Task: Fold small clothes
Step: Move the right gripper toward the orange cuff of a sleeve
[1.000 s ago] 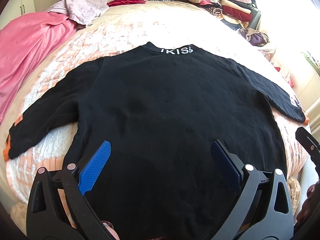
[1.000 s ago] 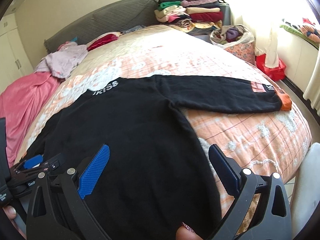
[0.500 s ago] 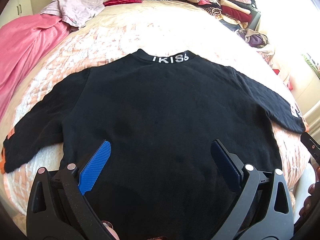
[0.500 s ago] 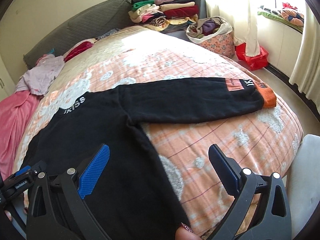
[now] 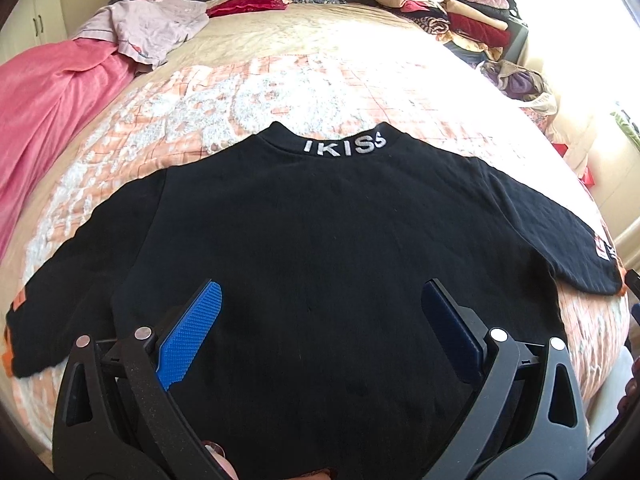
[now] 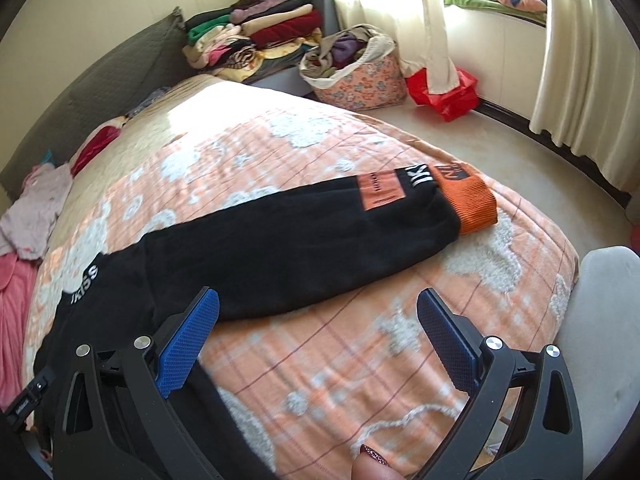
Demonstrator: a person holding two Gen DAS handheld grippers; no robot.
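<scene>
A small black sweatshirt (image 5: 320,232) lies flat on the bed, back side up, both sleeves spread out, white letters on its collar (image 5: 344,147). My left gripper (image 5: 320,300) is open and empty, hovering over the lower middle of its body. My right gripper (image 6: 318,308) is open and empty, above the bedspread beside the right sleeve (image 6: 320,240). That sleeve ends in an orange cuff (image 6: 468,200) near the bed's right edge. The left sleeve's orange cuff (image 5: 7,354) shows at the left wrist view's left edge.
The bed has an orange and white quilt (image 6: 360,360). A pink blanket (image 5: 48,92) and lilac clothes (image 5: 152,28) lie at its far left. Stacked folded clothes (image 6: 260,40), a flowered basket (image 6: 356,72) and a red bag (image 6: 444,92) stand beyond the bed. A grey chair (image 6: 604,320) is at right.
My left gripper has drawn back, so the whole sweatshirt sits further off. My right gripper has swung right, from over the sweatshirt's body toward the right sleeve and cuff.
</scene>
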